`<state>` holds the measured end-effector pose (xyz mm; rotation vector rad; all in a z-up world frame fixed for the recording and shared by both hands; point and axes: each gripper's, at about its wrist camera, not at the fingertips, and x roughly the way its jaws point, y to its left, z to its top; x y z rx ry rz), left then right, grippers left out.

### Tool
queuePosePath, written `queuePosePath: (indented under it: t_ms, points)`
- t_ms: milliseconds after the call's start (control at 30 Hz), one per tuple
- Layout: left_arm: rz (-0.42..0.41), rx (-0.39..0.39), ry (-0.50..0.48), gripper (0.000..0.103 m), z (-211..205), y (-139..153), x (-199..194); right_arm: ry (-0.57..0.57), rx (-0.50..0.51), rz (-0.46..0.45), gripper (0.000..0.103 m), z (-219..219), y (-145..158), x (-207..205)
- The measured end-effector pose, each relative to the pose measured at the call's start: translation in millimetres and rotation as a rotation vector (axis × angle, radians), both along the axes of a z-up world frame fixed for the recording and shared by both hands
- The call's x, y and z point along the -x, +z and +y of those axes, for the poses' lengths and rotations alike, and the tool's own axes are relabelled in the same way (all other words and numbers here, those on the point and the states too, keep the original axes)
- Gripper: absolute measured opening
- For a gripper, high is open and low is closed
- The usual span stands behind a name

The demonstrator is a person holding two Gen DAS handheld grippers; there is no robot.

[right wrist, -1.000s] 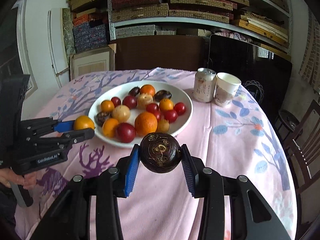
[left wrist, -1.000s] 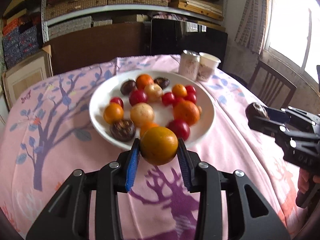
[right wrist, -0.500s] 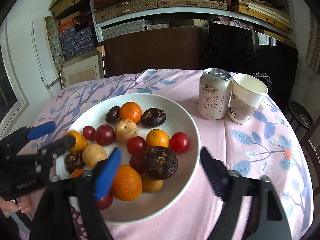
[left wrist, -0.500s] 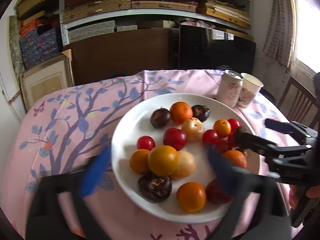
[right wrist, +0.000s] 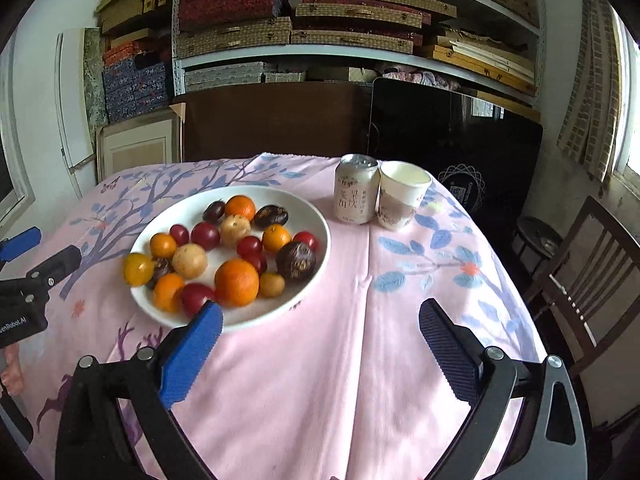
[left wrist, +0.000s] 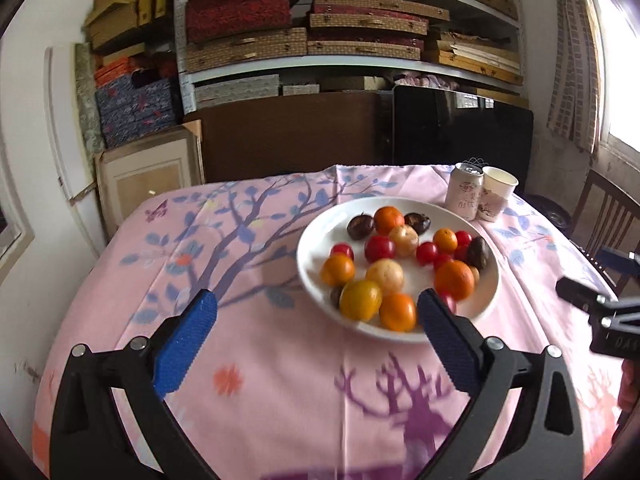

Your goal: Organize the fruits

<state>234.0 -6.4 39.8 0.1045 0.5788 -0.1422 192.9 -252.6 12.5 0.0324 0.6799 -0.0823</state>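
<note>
Left gripper (left wrist: 316, 312): jaws wide apart, nothing between them, just pink tablecloth (left wrist: 248, 344) under it, with its right finger overlapping the near edge of the white plate (left wrist: 316, 236) in view. Right gripper (right wrist: 320, 322): jaws opening, already spread wide, nothing between the pads; its left blue pad sits in front of the plate's near rim, the rest over bare cloth.

All fruit is on the plate, none loose on the cloth. Near-left rim: yellow-orange fruit (right wrist: 138, 269), w/ a dark wrinkled passion fruit (right wrist: 161, 269) and a small orange (right wrist: 168, 291) just beside it. Big orange (right wrist: 237, 282) near the front centre, red plum (right wrist: 197, 298) touching it at left, small tan fruit (right wrist: 272, 284) at right. Larger dark passion fruit (right wrist: 301, 260) on the right side of the pile. Pale tan fruit (right wrist: 189, 261) mid-left. Back row: two dark fruits w/ an orange (right wrist: 240, 207) between. Several small red ones scattered in the middle.

Drink can (right wrist: 357, 189) and paper cup (right wrist: 404, 194) stand upright, touching, just beyond the plate's far-right side. Wooden chair (right wrist: 592, 276) at right of table. Shelves of flat boxes (right wrist: 288, 20) behind.

From the right-wrist view the left gripper pokes in at far left, fingers parted, w/ part of a hand (right wrist: 10, 368) below it.
</note>
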Motion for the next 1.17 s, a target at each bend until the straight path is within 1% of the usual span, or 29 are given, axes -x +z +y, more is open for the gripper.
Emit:
queuePosePath:
  t_ms: [67,133,200,267,333,367,433,500,567,667,700,833,933,1000,1067,1167]
  points:
    - [-0.01,-0.003,0.003,0.098,6.1,-0.6,35.3,0.031,-0.04,0.023,0.099,9.5,-5.5,27.1]
    - [-0.042,-0.007,0.003,0.098,8.8,-2.8,69.4,0.033,-0.05,0.031,0.099,20.1,-10.7,51.2]
    - [-0.066,-0.004,-0.005,0.098,11.0,-7.7,101.5,0.027,-0.032,-0.013,0.099,31.7,-14.4,76.2]
    - [-0.078,0.015,0.011,0.098,14.5,-14.9,126.6,-0.005,-0.001,-0.064,0.099,42.0,-17.2,96.4]
    - [-0.08,0.03,0.027,0.098,17.8,-23.2,141.0,-0.008,-0.018,-0.097,0.099,45.3,-21.4,108.2]
    - [-0.075,0.041,0.036,0.098,20.0,-27.1,145.7,0.001,-0.044,-0.11,0.099,45.5,-24.8,113.0]
    - [-0.062,0.057,0.057,0.098,26.5,-35.8,151.4,0.027,-0.073,-0.117,0.099,46.5,-30.3,116.5]
    - [-0.052,0.042,0.067,0.098,29.6,-42.3,151.0,0.028,-0.059,-0.104,0.099,49.0,-33.8,113.8]
    - [-0.054,0.028,0.064,0.098,33.3,-42.7,146.8,0.024,-0.034,-0.105,0.099,51.4,-35.5,112.6]
    - [-0.129,0.042,0.086,0.098,44.4,-36.0,149.1,0.015,-0.02,-0.106,0.099,51.0,-39.4,113.4]
    - [-0.141,0.041,0.088,0.098,46.1,-34.8,150.4,0.021,-0.022,-0.105,0.099,50.6,-40.8,113.7]
    - [-0.13,0.034,0.064,0.098,40.8,-33.8,148.9,0.036,-0.024,-0.082,0.099,51.9,-45.8,111.1]
    - [-0.153,-0.024,0.064,0.098,30.2,-34.4,151.8,0.043,-0.007,-0.085,0.099,55.4,-46.6,111.7]
    - [-0.166,-0.049,0.056,0.098,24.2,-35.2,154.8,0.045,-0.001,-0.097,0.099,56.7,-45.7,113.8]
    - [-0.169,-0.052,0.03,0.098,20.1,-35.3,157.5,0.045,0.001,-0.11,0.099,56.8,-44.4,115.9]
    - [-0.147,-0.037,0.005,0.098,17.2,-37.2,157.4,0.042,0.007,-0.124,0.099,57.0,-43.4,117.8]
